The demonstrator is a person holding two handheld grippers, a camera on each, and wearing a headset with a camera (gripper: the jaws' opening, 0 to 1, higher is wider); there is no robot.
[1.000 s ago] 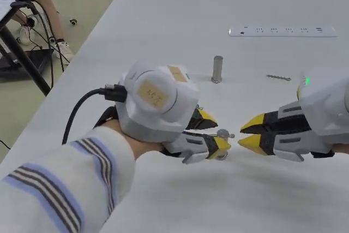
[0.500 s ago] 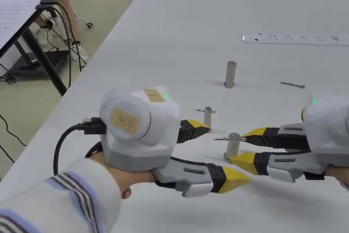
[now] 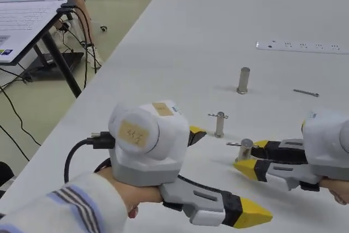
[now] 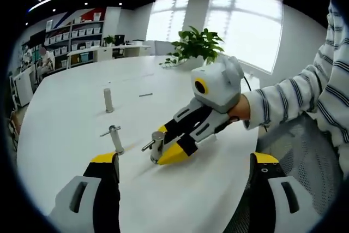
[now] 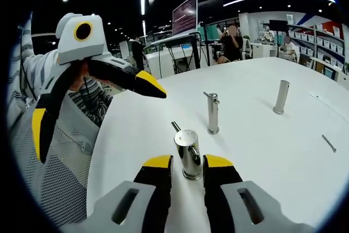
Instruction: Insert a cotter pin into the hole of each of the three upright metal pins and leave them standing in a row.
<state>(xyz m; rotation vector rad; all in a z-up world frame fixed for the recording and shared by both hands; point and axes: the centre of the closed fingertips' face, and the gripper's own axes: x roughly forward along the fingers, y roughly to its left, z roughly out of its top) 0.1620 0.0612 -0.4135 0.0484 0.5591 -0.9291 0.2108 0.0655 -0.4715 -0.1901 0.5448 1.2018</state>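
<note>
**Counter stock, cotter-pin job: two pins fitted, one outstanding**

White counter [image 3: 191,42] in an open office; a power strip [image 3: 302,47] lies along its far side and a laptop [image 3: 24,4] sits on a separate desk to the left.

Item 1. Near metal pin [image 3: 246,148]: upright, with the near cotter pin [image 3: 233,144] through its head and sticking out toward the left gripper's side. It stands between the jaws of the right gripper [image 5: 188,162], at their tips. The jaws are drawn in, one on each side of its shaft, and appear clamped on it.

Item 2. Middle metal pin [image 3: 220,125]: upright, just beyond item 1, with the middle cotter pin [image 3: 214,115] crossing its top. It is clear of both grippers.

Item 3. Far metal pin [image 3: 243,80]: upright, well apart from both grippers, with no cotter pin showing in it.

Item 4. Loose cotter pin [image 3: 306,93]: flat on the counter to the right of item 3, not touching it.

Item 5. Left gripper [image 3: 237,174]: jaws spread wide and holding nothing, one tip near item 2 and the other toward the person.

Status, as a judgement: two of the three insertions look complete. The step in hand seems to be settling item 1 upright in line with the others. The next move would be to let go of item 1 without tipping it and pick item 4 off the flat counter. The thin wire offers little to pinch. One gripper would then steady item 3 while the other lines the cotter up with its small cross-hole.
</note>
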